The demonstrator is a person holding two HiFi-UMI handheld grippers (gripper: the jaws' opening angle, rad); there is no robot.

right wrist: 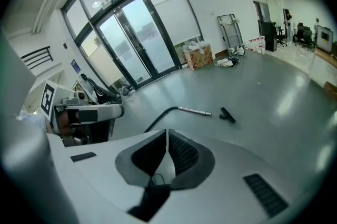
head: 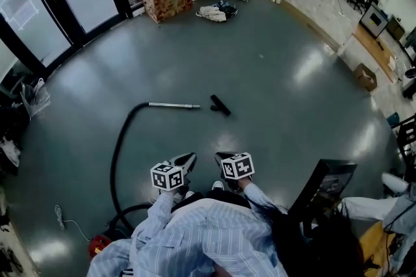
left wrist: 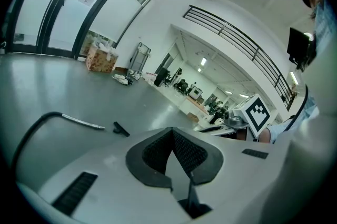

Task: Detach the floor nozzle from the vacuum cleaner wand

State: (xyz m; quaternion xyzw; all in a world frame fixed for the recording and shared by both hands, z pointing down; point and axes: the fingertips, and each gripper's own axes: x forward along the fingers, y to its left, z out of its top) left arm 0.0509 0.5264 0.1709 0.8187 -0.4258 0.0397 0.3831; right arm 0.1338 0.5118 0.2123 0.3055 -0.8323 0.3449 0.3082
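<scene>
Tilting downward, left claw (head: 192, 157) and right claw (head: 220, 156) closed.

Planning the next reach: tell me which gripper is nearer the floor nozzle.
Right. In the head view the right gripper is straight below the floor nozzle; the left gripper is to its lower left. Neither touches it.

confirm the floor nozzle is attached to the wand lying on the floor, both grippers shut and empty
Not attached: the floor nozzle lies apart from the wand, per the head view. Left gripper and right gripper are shut and empty.
</scene>
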